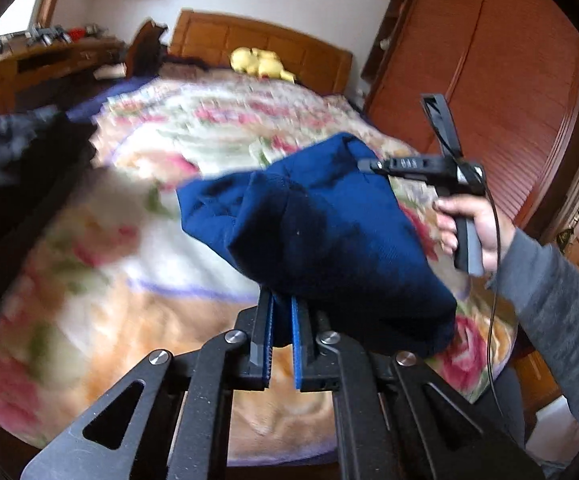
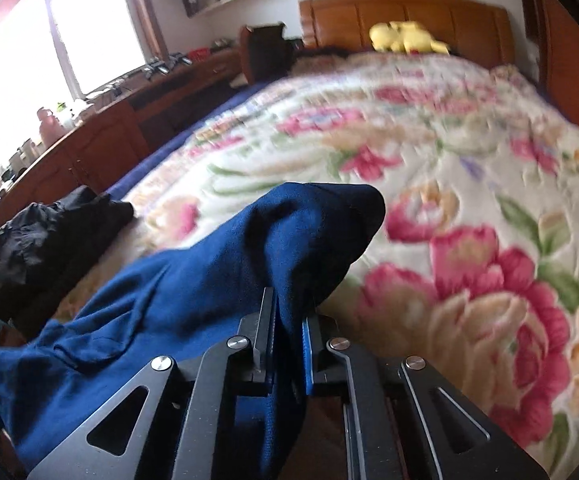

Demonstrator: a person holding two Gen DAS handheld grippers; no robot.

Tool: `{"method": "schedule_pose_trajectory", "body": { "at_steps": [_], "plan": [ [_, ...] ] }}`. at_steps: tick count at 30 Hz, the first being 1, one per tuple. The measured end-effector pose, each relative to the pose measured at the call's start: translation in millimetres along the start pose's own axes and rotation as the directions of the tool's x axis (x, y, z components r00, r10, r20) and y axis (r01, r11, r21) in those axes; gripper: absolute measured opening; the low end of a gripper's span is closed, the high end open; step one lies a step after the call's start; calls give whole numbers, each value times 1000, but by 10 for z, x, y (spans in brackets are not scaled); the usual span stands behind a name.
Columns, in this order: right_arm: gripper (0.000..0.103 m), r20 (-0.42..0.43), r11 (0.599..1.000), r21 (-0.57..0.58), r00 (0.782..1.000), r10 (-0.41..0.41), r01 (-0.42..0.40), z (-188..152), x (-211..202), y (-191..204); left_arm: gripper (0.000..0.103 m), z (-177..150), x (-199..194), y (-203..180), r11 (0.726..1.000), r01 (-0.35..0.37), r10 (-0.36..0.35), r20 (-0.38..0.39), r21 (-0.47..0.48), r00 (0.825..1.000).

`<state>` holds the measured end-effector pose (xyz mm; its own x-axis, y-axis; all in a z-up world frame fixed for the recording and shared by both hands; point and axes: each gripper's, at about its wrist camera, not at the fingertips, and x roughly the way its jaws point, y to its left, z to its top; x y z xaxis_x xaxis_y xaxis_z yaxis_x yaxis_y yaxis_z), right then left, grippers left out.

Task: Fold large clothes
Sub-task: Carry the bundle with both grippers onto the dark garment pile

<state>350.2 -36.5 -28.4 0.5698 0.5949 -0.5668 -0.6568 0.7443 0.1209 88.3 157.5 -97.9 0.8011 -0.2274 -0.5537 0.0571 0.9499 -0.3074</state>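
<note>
A dark blue garment hangs lifted over the flowered quilt. In the left wrist view my left gripper is shut on a bunched edge of it, with cloth pinched between the blue pads. Further right a hand holds my right gripper, its tip buried in the far edge of the same garment. In the right wrist view that right gripper is shut on a thick fold of the blue garment, which drapes down to the left over the bed's near edge.
The flowered quilt covers a wide bed with a wooden headboard and a yellow plush toy. A black clothing pile lies at the bed's left edge. A wooden dresser stands left, a wardrobe right.
</note>
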Motion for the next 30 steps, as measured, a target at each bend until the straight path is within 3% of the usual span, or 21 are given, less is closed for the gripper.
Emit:
{"method": "schedule_pose_trajectory", "body": {
  "at_steps": [5,7,10,13,16,19,21,23,26,30],
  "plan": [
    [9,79,996,-77,996,48,-42,427,-145,698,8,452,-532,409,998,-66,66,115,2,991],
    [9,102,991,-116,991,84,-72,643,-162,1061,8,670,-825,657,993,-116,115,161,-4,980],
    [9,140,976,-186,980,143,-116,982,-141,1716,8,948,-1266,1017,972,-237,231,229,-4,946],
    [9,167,952,-255,962,214,-168,1235,-61,2409,8,1183,-1715,1468,933,-359,354,277,-35,893],
    [10,166,935,-293,953,254,-199,1364,131,3010,8,1287,-2050,1913,875,-479,479,290,-75,829],
    [12,83,929,-285,959,269,-236,1332,513,3445,8,1258,-2158,2354,804,-583,592,241,-114,769],
    [17,-43,918,-317,971,236,-237,1214,848,3685,8,1121,-2090,2655,750,-648,661,154,-130,734],
    [19,-74,900,-375,975,208,-220,1017,982,3822,8,942,-2082,2894,723,-669,688,91,-169,720],
    [21,-117,882,-400,969,220,-248,841,1028,3866,8,713,-2204,3071,730,-649,675,82,-214,733],
    [21,-108,872,-411,964,243,-266,793,880,3765,23,576,-2376,3004,738,-638,667,98,-217,738]
  ]
}}
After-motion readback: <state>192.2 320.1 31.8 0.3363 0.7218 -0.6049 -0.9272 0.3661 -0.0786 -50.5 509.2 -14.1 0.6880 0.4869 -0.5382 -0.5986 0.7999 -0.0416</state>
